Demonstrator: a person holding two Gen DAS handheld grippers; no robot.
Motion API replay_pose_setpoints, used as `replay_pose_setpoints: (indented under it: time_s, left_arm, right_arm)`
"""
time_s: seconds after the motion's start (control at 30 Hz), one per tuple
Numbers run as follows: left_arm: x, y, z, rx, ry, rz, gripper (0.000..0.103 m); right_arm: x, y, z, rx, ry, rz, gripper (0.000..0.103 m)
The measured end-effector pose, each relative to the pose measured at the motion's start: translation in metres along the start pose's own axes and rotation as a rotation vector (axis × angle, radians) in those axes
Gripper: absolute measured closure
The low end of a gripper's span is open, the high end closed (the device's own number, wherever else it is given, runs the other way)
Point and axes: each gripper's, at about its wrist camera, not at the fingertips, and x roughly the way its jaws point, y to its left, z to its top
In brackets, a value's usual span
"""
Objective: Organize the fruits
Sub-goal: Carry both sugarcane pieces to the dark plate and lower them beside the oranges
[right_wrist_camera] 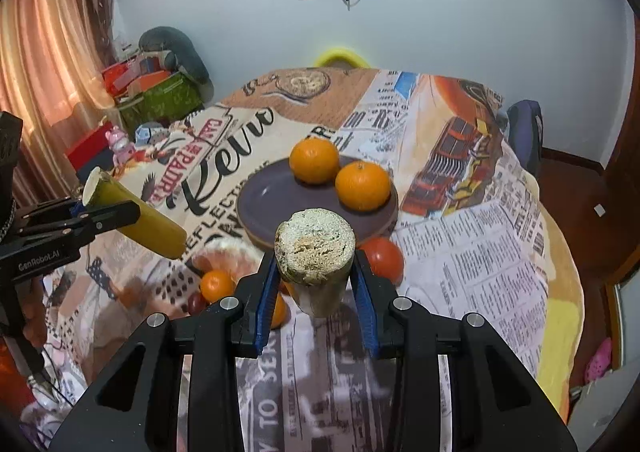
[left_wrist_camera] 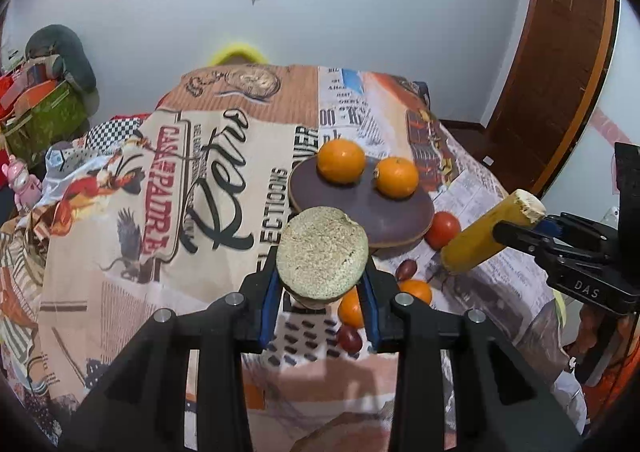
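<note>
A dark plate point(left_wrist_camera: 400, 211) point(right_wrist_camera: 272, 199) on the printed cloth holds two oranges point(left_wrist_camera: 341, 161) point(left_wrist_camera: 396, 177) point(right_wrist_camera: 314, 160) point(right_wrist_camera: 362, 186). My left gripper point(left_wrist_camera: 322, 284) is shut on a yellow banana piece point(left_wrist_camera: 322, 252), cut end toward the camera, just before the plate. My right gripper point(right_wrist_camera: 314, 284) is shut on another banana piece point(right_wrist_camera: 316, 248). Each shows in the other's view: the right one's piece point(left_wrist_camera: 486, 238) and the left one's piece point(right_wrist_camera: 148, 223). A red tomato point(left_wrist_camera: 442, 229) point(right_wrist_camera: 384, 258), small oranges point(left_wrist_camera: 416, 290) point(right_wrist_camera: 216, 284) and dark grapes point(left_wrist_camera: 406, 269) point(right_wrist_camera: 196, 302) lie on the cloth beside the plate.
A printed cloth point(left_wrist_camera: 200, 191) point(right_wrist_camera: 460, 252) covers the table. A green box with clutter point(left_wrist_camera: 44, 111) point(right_wrist_camera: 160, 99) and a pink toy point(left_wrist_camera: 24, 181) point(right_wrist_camera: 120, 143) stand at the left. A wooden door point(left_wrist_camera: 560, 71) is at the right.
</note>
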Motion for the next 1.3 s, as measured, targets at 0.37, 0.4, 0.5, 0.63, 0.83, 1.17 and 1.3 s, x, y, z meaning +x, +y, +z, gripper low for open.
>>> replay_pose_setpoints:
  time_s: [0.37,0.4,0.5,0.63,0.83,1.17,1.3]
  left_arm:
    - [0.014,-0.007,0.022,0.017,-0.011,-0.029,0.068]
    - [0.016,-0.007,0.024,0.019,-0.01,-0.03,0.068]
    - [0.025,-0.007,0.03,0.018,-0.009,-0.035,0.068]
    - [0.038,-0.007,0.037,0.015,-0.005,-0.04,0.068]
    - [0.058,-0.008,0.045,0.021,0.012,-0.044,0.068]
    - [0.091,-0.007,0.059,0.036,0.028,-0.047,0.068]
    - [0.101,-0.004,0.065,0.022,0.034,-0.052,0.068]
  right_arm:
    - [0.012,0.002,0.021,-0.014,-0.02,0.005,0.07]
    - [0.014,0.002,0.022,-0.016,-0.018,0.007,0.07]
    - [0.023,0.003,0.026,-0.023,-0.008,0.012,0.07]
    - [0.037,0.004,0.031,-0.034,0.011,0.022,0.07]
    - [0.056,0.006,0.041,-0.054,0.017,0.039,0.07]
    - [0.08,-0.001,0.05,-0.036,0.031,0.069,0.07]
    - [0.089,-0.003,0.052,-0.03,0.037,0.066,0.07]
